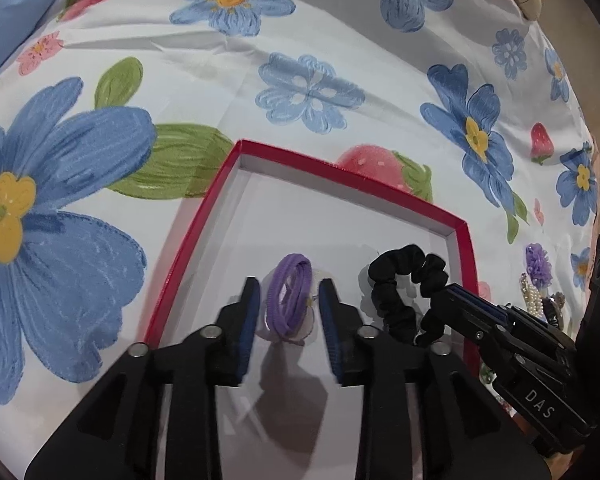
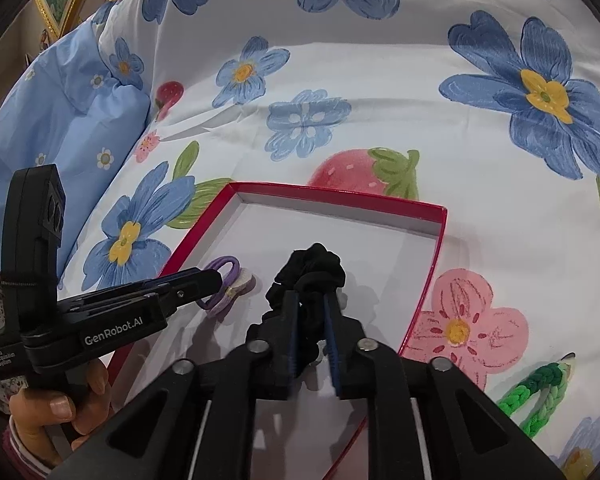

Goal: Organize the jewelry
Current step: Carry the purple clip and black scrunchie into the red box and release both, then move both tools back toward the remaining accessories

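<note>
- We see the left gripper [image 1: 288, 300] angled down, jaws parted, blue pads [image 1: 247, 320] clear of anything.
- Our left hand [image 2: 56, 412] wraps its handle, fingers curled round the grip.
- The right gripper [image 2: 314, 312] points down too, jaws narrow; whether its pads [image 2: 332, 344] press on anything we can't tell.
</note>
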{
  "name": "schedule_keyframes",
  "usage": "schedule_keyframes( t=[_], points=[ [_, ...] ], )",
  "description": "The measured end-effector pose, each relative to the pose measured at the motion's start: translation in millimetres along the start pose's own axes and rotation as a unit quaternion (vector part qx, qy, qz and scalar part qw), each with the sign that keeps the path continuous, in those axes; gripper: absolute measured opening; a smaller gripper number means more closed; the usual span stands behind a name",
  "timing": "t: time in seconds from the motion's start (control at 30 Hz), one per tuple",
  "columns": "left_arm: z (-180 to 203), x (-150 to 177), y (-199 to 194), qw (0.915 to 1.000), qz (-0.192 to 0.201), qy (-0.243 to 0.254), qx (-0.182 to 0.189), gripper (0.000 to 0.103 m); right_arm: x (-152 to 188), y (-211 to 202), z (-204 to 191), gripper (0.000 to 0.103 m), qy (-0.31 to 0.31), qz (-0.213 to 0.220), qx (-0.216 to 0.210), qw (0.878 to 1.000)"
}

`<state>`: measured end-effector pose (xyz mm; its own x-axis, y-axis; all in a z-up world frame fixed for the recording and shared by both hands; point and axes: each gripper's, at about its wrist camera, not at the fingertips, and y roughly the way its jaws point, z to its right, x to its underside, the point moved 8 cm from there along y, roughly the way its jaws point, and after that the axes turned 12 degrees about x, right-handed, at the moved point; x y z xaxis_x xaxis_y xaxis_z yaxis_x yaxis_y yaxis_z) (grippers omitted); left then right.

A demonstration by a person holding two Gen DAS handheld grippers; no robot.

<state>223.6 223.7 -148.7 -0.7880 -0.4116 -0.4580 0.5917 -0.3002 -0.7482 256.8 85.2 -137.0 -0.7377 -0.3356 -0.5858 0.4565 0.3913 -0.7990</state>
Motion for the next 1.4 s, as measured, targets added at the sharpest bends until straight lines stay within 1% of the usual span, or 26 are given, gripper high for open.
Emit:
schedule_keyframes(
  t=[0.03, 0.07, 0.1, 0.17, 0.23, 0.43, 0.5, 0.57, 0.73, 0.77, 0.87, 1.03, 1.13, 1.4],
  points=[
    [0, 0, -2, 1.0000, 0.002, 0.001, -0.001, 0.034, -1, -1, -1, 0.019, 0.000, 0.001, -0.001, 1.000],
    [1, 0, -5, 1.0000, 0.004, 0.001, -0.002, 0.036, -1, -4, -1, 0.022, 0.000, 0.003, 0.001, 1.000],
    [1, 0, -8, 1.0000, 0.006, -0.001, -0.001, 0.036, -2, -8, 0, 0.032, 0.000, 0.007, 0.003, 1.000],
    [3, 0, -14, 0.9999, 0.011, 0.000, 0.001, 0.041, -3, -15, 0, 0.035, 0.001, 0.013, 0.002, 1.000],
    [5, 2, -22, 0.9999, 0.016, -0.001, -0.002, 0.045, -3, -22, 2, 0.035, 0.005, 0.019, 0.002, 1.000],
    [22, 10, -43, 0.9995, 0.031, 0.003, 0.011, 0.045, 3, -52, 12, 0.035, 0.019, 0.038, -0.003, 0.999],
    [31, 14, -48, 0.9993, 0.032, 0.006, 0.017, 0.046, 8, -63, 19, 0.035, 0.026, 0.042, -0.003, 0.999],
    [39, 18, -51, 0.9992, 0.033, 0.009, 0.022, 0.049, 13, -73, 26, 0.036, 0.033, 0.046, -0.001, 0.998],
    [65, 30, -54, 0.9986, 0.028, 0.022, 0.038, 0.049, 26, -99, 48, 0.036, 0.050, 0.057, 0.008, 0.997],
    [71, 33, -55, 0.9984, 0.027, 0.025, 0.042, 0.051, 28, -103, 51, 0.036, 0.051, 0.057, 0.009, 0.997],
    [86, 41, -57, 0.9978, 0.026, 0.035, 0.049, 0.054, 36, -119, 66, 0.036, 0.057, 0.065, 0.019, 0.996],
    [113, 53, -54, 0.9964, 0.013, 0.054, 0.064, 0.055, 50, -143, 93, 0.037, 0.075, 0.078, 0.036, 0.993],
    [128, 60, -51, 0.9950, 0.004, 0.064, 0.076, 0.055, 62, -154, 112, 0.038, 0.087, 0.080, 0.053, 0.992],
    [167, 76, -37, 0.9910, -0.019, 0.099, 0.088, 0.056, 100, -174, 172, 0.038, 0.129, 0.075, 0.091, 0.985]
  ],
)
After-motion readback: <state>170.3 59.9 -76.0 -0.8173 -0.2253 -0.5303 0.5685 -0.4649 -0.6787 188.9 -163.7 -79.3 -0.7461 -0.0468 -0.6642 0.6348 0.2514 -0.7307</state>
